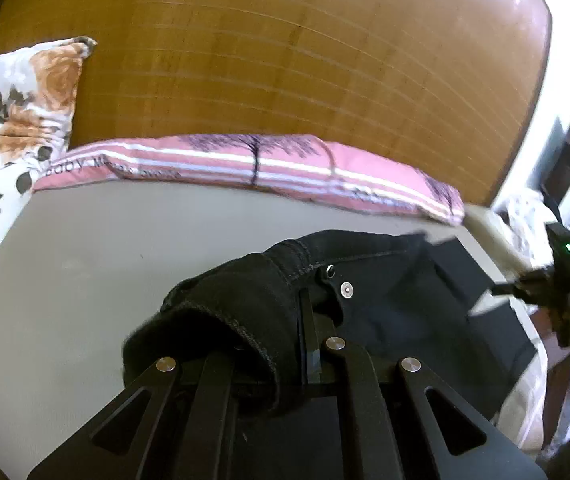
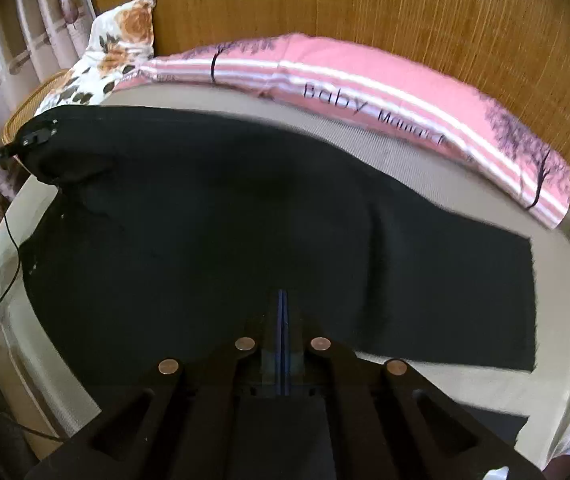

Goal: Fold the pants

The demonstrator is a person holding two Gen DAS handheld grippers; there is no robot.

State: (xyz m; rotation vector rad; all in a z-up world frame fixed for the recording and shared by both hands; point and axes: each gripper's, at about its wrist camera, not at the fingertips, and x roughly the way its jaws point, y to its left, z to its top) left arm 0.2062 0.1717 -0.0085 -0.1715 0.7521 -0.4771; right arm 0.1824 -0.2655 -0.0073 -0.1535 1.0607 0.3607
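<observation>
a: how many garments are you handling?

b: one. a single pair of black pants (image 2: 245,220) lies spread across the beige mattress (image 1: 85,248), filling the middle of the right wrist view from the upper left to the right edge, where a leg ends in a straight hem.

a: and your two tools?

b: your left gripper (image 1: 285,344) is clamped on the pants at the waistband; in the left wrist view, lower centre, bunched black denim sits between the fingers. two metal studs (image 1: 347,289) show on the fabric just above the fingers, one dark, one silver. your right gripper (image 2: 283,320) sits at the lower centre of its own view with the fingers pressed together and only a thin blue line between them. the black cloth lies right at their tips, but you cannot tell from this view whether any of it is pinched.

a: can each tool see the other?

b: yes. the right one shows at the right edge of the left wrist view, blurred, with one green light. the left one shows at the upper left of the right wrist view, touching the lifted corner of the pants.

a: what else is on the bed?

b: two pillows along the wooden headboard (image 1: 285,60): one pink striped pillow (image 2: 365,80) with tree prints and one floral pillow (image 1: 17,120) at the left.
</observation>
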